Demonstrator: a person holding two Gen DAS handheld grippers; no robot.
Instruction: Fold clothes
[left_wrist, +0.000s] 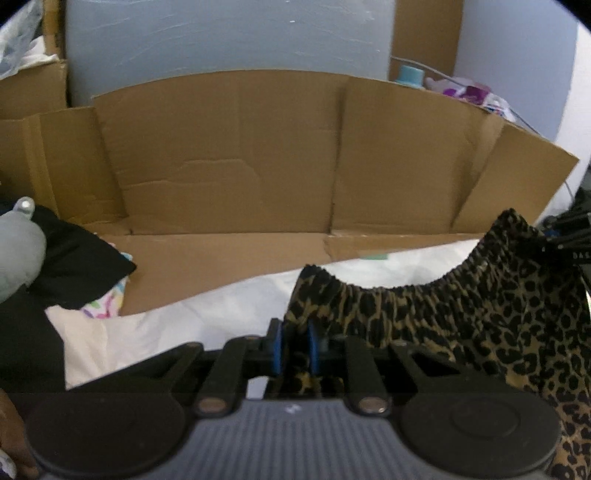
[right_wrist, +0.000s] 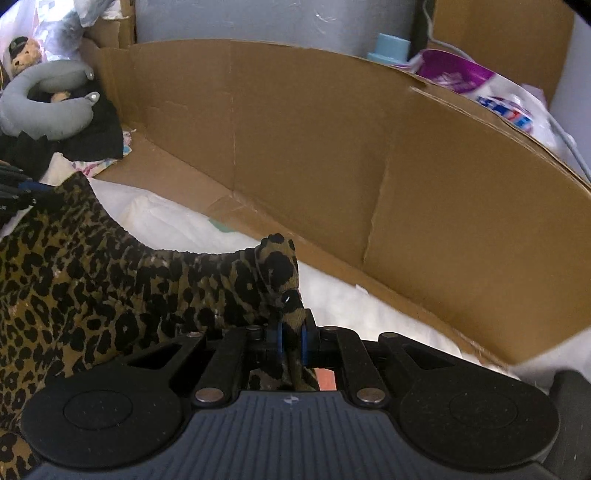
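Cardboard wall (left_wrist: 236, 155) standing at 12 o'clock behind white bedding (left_wrist: 221, 306); grey neck pillow (right_wrist: 44, 107) on black clothes at 10 o'clock. Leopard-print garment (left_wrist: 461, 317) stretched by its elastic waistband between left gripper (left_wrist: 295, 347) and right gripper (right_wrist: 291, 332), both clenched on it.

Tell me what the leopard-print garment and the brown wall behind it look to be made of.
Leopard-print garment: soft woven or knit fabric, matte, probably elasticated at the edge, judging by the tight gathered ridges and the sag between both grippers. Brown wall: corrugated cardboard, matte, with fold creases, dented patches and a raw cut top edge.
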